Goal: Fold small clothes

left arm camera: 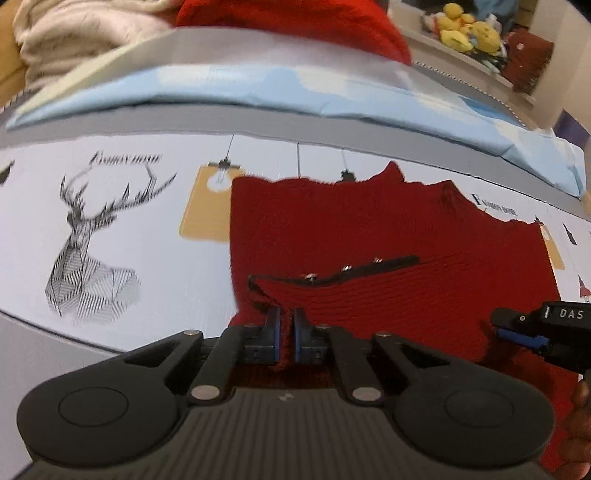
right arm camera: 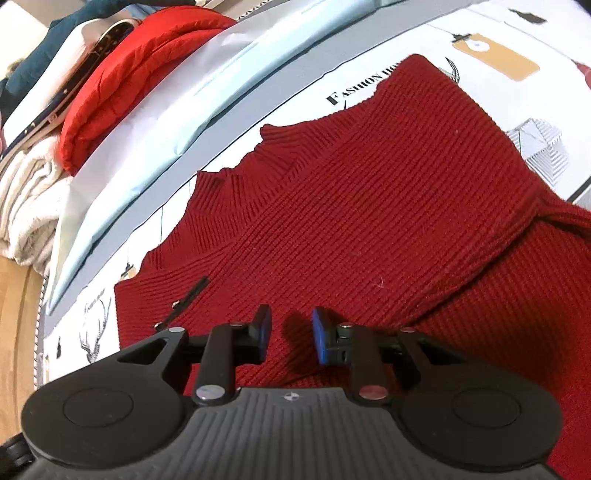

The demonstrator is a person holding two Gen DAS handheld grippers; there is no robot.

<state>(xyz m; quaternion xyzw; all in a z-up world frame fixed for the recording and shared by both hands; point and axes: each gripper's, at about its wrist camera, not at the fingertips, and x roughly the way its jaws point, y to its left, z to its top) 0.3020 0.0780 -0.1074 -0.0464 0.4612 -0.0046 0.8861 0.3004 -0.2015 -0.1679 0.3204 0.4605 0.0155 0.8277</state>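
- The dark red ribbed knit sweater lies spread on a printed bedsheet, filling the near right of the left wrist view; its ribbed collar points toward the far side; a black strap with small metal studs lies across the knit just beyond the left tongs
- The left tongs are clamped together on a pinched-up fold of the sweater; a strip of red knit shows between the blue pads
- The right tongs stand apart over the sweater's near part, with bare red knit showing in the gap; whether the tips touch the knit cannot be told; in the left wrist view their blue-tipped end enters at the right edge, and the black body there bears white letters "DAS"
- The bedsheet is white with grey borders; it carries a line-drawn stag's head, hanging lamp bulbs on ochre panels, and the words "FASHION HOME", the same print partly covered by the sweater in the right wrist view
- Beyond the sheet lies a pale blue folded cover; behind it a bright red garment and cream fleecy fabric; yellow plush toys sit at the far right
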